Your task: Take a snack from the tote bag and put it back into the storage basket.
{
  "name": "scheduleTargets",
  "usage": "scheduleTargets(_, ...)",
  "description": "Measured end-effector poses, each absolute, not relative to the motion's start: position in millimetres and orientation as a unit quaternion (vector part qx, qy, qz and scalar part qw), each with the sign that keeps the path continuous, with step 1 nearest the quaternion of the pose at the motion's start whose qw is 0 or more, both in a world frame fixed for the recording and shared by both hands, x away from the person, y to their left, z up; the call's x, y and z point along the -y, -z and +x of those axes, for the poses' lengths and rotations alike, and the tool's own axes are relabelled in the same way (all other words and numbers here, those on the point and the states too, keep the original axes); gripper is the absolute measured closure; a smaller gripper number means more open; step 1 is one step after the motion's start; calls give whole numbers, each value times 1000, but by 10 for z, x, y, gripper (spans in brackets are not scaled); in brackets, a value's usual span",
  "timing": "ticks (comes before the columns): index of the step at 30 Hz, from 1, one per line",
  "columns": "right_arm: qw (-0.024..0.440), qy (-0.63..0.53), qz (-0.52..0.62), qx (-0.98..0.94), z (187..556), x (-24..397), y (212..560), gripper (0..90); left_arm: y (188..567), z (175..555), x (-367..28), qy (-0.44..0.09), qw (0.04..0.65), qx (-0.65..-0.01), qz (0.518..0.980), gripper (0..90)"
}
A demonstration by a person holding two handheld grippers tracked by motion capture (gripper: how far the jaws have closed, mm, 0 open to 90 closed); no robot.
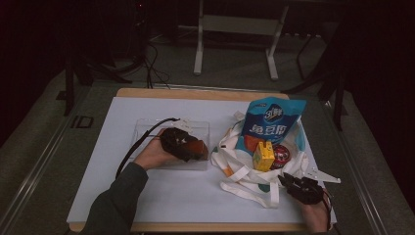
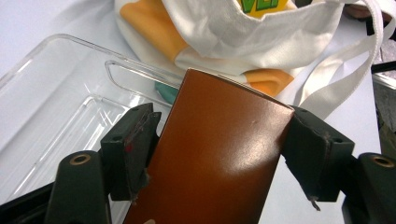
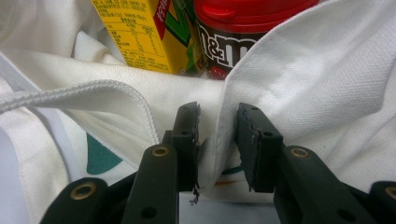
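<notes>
A glossy brown box is clamped between the jaws of my left gripper. In the high view that left gripper holds the brown box over the right end of a clear plastic tray, whose wall lies to the left of the jaws. A white tote bag lies at the right of the table, holding a blue snack bag, a yellow drink carton and a red-lidded M&M's tub. My right gripper pinches the bag's hem between near-closed jaws.
A white mat covers the wooden table. The bag's straps trail toward the tray. The carton and tub stand just behind the pinched hem. Frame legs and cables sit on the floor beyond the table.
</notes>
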State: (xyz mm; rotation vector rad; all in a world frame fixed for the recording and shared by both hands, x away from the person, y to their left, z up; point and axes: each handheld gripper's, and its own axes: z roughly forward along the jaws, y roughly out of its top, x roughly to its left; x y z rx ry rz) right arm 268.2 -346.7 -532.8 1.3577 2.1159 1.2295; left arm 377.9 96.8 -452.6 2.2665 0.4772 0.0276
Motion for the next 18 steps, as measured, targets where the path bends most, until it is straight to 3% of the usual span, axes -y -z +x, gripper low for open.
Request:
scheduleTargets(6, 171, -433, 478, -745, 2682, 3467, 5328, 694, 4490, 3777, -963, -7, 420, -188, 888, 280)
scheduleTargets(18, 171, -432, 478, -745, 2679, 3462, 5329, 685, 4396, 3687, -930, -56, 440, -187, 877, 280)
